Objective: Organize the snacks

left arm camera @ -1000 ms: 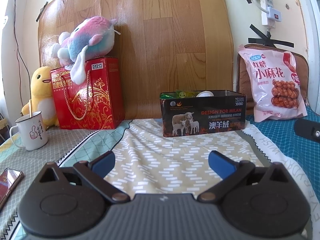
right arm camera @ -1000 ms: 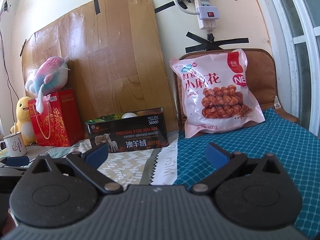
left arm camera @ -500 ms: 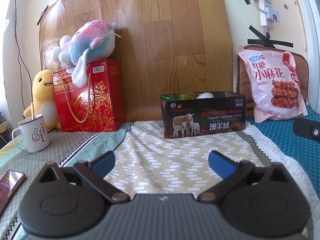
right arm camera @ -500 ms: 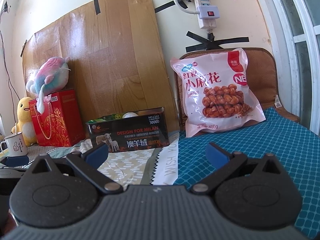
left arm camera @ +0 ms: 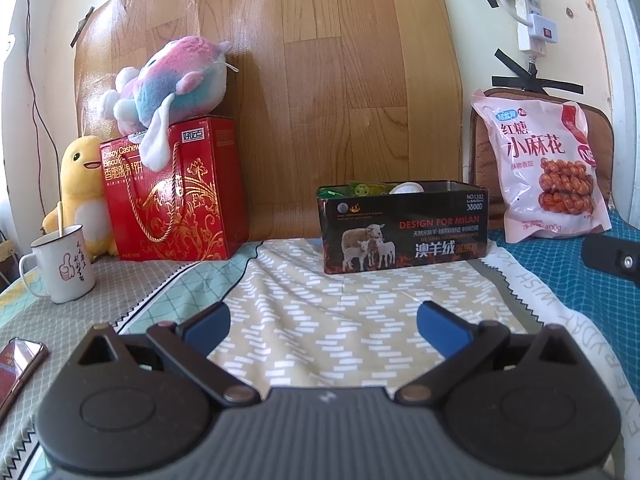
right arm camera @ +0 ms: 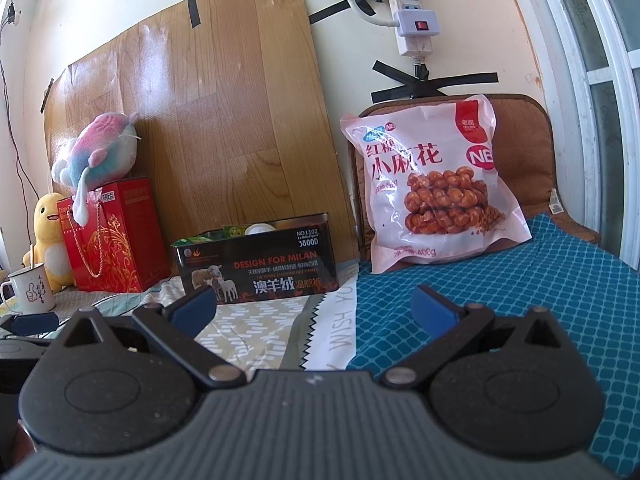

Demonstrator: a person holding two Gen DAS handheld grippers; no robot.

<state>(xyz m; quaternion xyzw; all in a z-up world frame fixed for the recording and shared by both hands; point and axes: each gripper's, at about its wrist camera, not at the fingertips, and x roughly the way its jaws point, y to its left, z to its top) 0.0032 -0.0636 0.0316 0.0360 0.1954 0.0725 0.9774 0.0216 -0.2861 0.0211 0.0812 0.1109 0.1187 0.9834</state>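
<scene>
A black tin box with sheep printed on it stands at the back of the cloth, with green packets and a white lid showing above its rim. A pink bag of fried dough twists leans upright against a brown cushion on the right. A red gift box stands on the left. My left gripper is open and empty over the beige patterned cloth, well short of the tin. My right gripper is open and empty too, over the seam between the cloths.
A pastel plush lies on the red box, beside a yellow duck plush. A white mug and a phone sit at the left. A wooden board backs the scene. A teal cloth covers the right side.
The left gripper has drifted slightly left and tilted up a little, so the mug and red box sit further into view. The right gripper has barely moved. Both stay open.
</scene>
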